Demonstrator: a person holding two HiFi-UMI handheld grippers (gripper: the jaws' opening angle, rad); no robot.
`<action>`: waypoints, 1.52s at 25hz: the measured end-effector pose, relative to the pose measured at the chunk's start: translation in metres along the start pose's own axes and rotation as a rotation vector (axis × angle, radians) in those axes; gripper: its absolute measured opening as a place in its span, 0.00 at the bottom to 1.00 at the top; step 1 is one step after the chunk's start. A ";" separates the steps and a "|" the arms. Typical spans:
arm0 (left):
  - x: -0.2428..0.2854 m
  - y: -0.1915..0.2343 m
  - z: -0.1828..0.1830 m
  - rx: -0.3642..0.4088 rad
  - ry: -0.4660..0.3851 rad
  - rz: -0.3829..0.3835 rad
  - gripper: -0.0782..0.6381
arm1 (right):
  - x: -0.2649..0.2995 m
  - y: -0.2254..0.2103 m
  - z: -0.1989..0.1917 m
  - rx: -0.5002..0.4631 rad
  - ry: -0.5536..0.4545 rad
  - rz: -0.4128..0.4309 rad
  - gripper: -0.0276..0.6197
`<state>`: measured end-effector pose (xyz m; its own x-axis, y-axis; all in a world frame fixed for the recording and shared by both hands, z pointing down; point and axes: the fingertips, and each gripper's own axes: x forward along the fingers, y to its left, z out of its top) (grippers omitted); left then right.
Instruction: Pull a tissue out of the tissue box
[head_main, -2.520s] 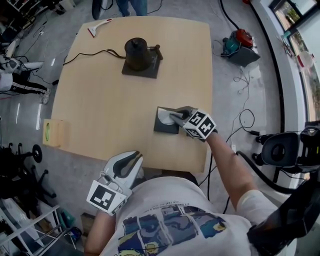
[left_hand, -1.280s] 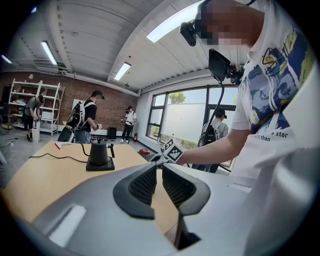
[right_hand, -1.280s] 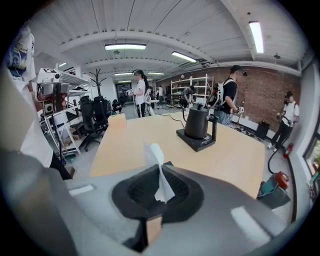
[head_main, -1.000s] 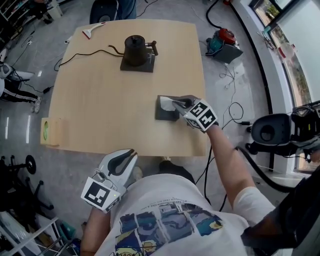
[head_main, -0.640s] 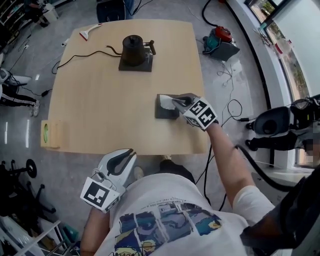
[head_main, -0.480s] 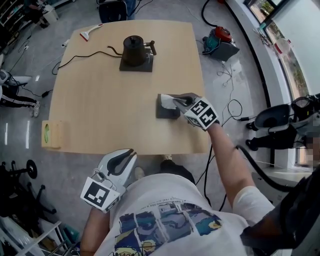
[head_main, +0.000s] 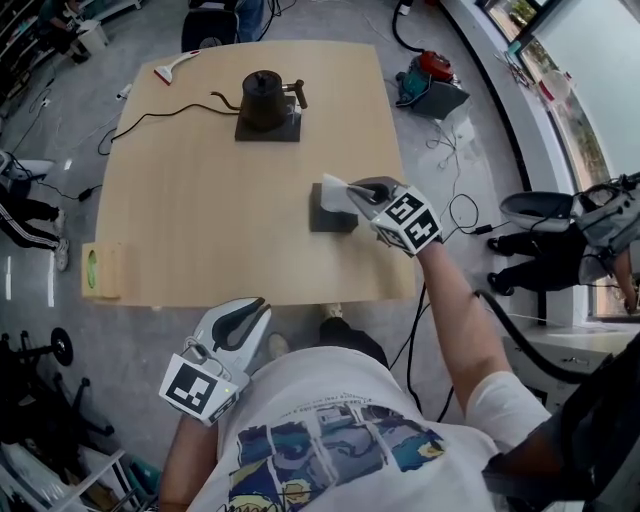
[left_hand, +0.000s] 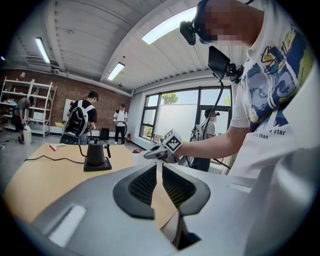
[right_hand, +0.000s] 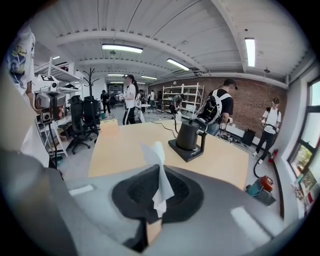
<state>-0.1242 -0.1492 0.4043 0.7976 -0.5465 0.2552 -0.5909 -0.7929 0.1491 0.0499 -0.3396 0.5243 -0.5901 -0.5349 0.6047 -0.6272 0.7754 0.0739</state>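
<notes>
the right gripper (head_main: 362, 192) has its jaws pressed together on a white tissue (right_hand: 160, 177). in the right gripper view the sheet stands up from between the dark pads, and a short crumpled end hangs below them. the gripper's marker cube (head_main: 410, 222) sits behind the jaws, toward the person's forearm.

just below and ahead of these jaws, in the head view, lies the dark tissue box (head_main: 330, 218), flat on the wooden table (head_main: 200, 220) near its right edge. the tissue reaches from the jaw tips out over the top of the box; whether its lower end is still in the box's slot cannot be told.

farther ahead of the right gripper, toward the table's far side, a black kettle (head_main: 265, 97) stands on its dark base (head_main: 268, 130). a black cable (head_main: 165, 108) runs from it off to the left.

well to the left of the right gripper, a small wooden block (head_main: 105, 268) sits at the table's left edge.

the left gripper (head_main: 258, 306) hangs off the near edge of the table, close to the person's chest and well apart from the box. its jaws stand only a narrow slit apart, with nothing between them.
</notes>
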 end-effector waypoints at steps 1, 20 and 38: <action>-0.001 -0.001 0.000 0.002 -0.002 -0.006 0.15 | -0.003 0.001 0.003 -0.001 -0.004 -0.007 0.05; -0.038 -0.004 -0.006 0.014 -0.027 -0.057 0.15 | -0.056 0.080 0.035 0.021 -0.062 -0.063 0.05; -0.082 -0.010 -0.030 0.058 -0.011 -0.108 0.15 | -0.121 0.183 0.051 0.037 -0.131 -0.121 0.05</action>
<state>-0.1876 -0.0879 0.4107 0.8578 -0.4596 0.2303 -0.4936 -0.8614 0.1197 -0.0193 -0.1499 0.4246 -0.5689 -0.6648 0.4842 -0.7145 0.6911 0.1093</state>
